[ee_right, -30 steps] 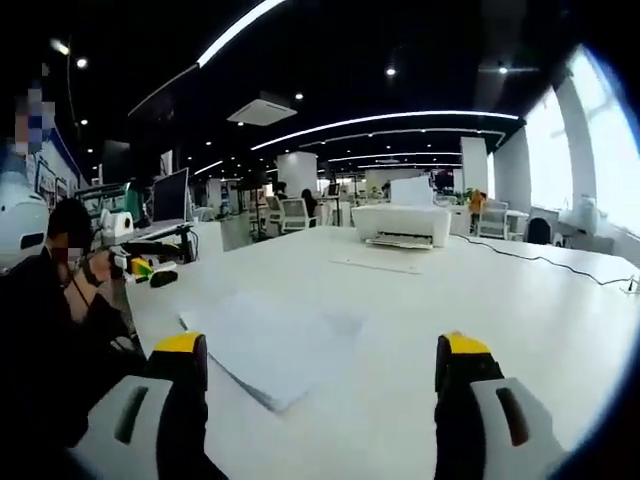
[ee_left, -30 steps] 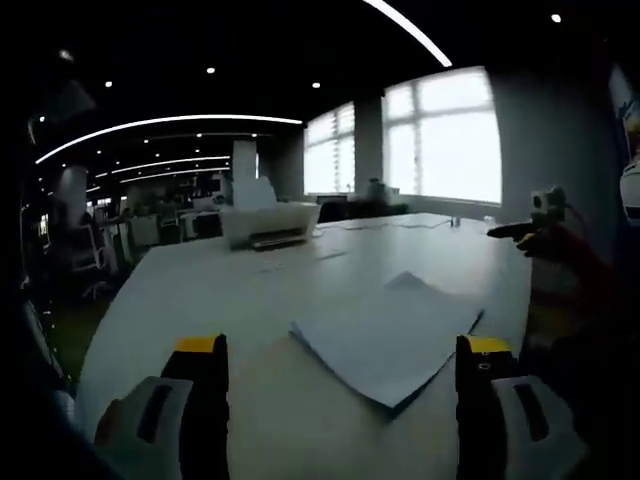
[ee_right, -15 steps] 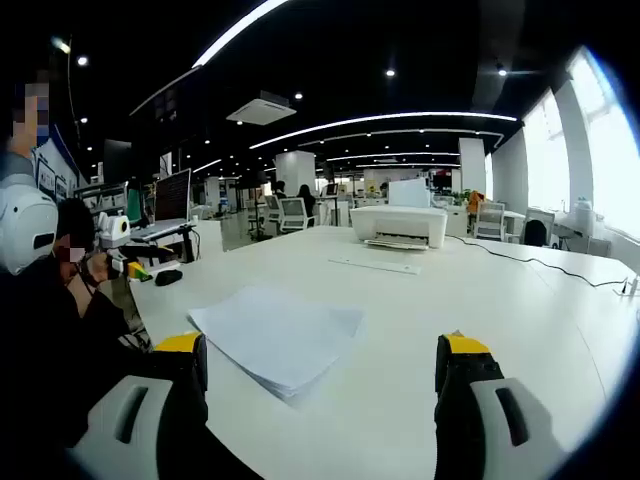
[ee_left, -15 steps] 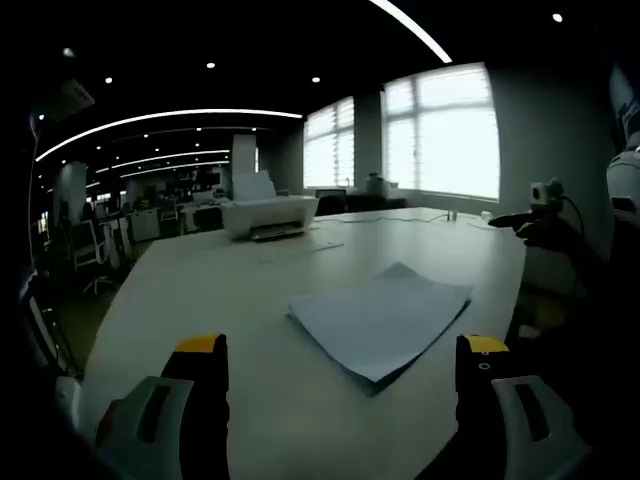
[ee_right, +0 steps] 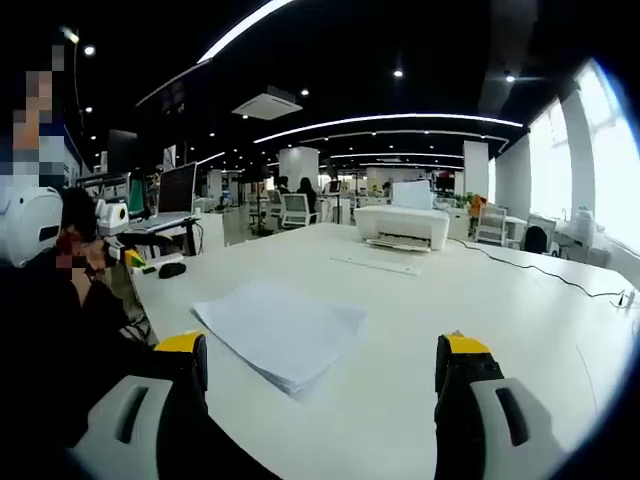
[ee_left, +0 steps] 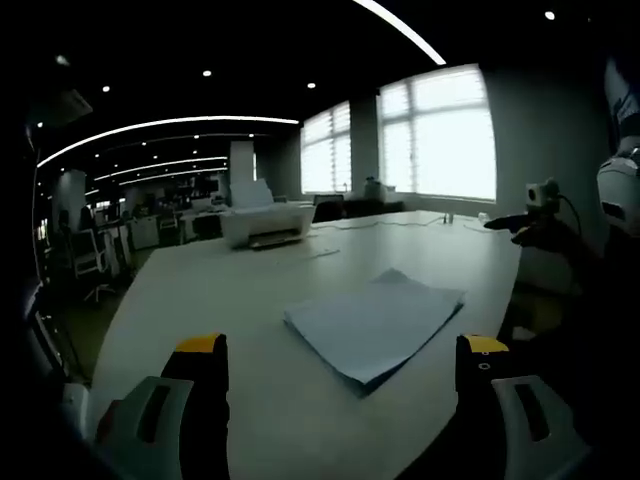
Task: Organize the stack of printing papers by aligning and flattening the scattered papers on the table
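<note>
White printing papers (ee_left: 372,322) lie loosely stacked on the white table (ee_left: 200,290); we hold both claws (ee_left: 340,375) (ee_right: 320,375) released, near, empty, ready to square the edges.

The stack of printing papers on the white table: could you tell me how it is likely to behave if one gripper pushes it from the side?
The stack of printing papers looks loose, with sheet edges fanned and corners offset, so a push would probably shear it. It lies flat on the smooth white table, so it likely slides easily. Thin sheets probably flop if lifted.

Open-plan office, printer (ee_right: 402,227), monitors (ee_right: 176,188), desk chairs (ee_right: 296,211), ceiling strip lights (ee_right: 385,119)
</note>
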The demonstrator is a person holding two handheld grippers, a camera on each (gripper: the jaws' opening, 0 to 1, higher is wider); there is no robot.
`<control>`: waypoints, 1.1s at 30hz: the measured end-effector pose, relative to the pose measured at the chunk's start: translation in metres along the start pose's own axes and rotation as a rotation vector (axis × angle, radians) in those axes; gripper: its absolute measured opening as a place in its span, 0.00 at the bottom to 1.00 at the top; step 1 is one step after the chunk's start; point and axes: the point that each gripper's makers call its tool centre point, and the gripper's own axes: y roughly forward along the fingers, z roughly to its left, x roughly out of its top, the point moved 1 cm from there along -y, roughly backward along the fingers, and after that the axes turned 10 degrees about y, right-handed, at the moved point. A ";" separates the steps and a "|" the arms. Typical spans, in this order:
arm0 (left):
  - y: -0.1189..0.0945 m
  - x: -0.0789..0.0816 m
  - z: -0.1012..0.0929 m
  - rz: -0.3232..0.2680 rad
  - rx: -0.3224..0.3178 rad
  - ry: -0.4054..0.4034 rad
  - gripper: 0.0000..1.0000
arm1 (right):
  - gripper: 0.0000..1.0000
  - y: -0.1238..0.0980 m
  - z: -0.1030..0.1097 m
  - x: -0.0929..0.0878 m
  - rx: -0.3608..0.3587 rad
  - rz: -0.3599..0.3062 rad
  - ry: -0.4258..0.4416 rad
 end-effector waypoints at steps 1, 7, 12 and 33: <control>-0.001 0.001 0.000 -0.001 0.001 0.002 0.97 | 0.90 -0.001 0.000 -0.001 -0.002 0.002 -0.001; -0.002 0.001 -0.002 0.000 0.003 0.008 0.97 | 0.90 -0.002 -0.002 -0.001 -0.005 -0.002 0.004; -0.003 0.003 -0.005 -0.008 -0.007 -0.002 0.97 | 0.90 -0.001 -0.002 -0.004 -0.002 0.009 0.005; -0.006 0.003 -0.007 0.001 -0.009 0.018 0.97 | 0.90 -0.002 0.005 -0.001 0.013 -0.001 0.002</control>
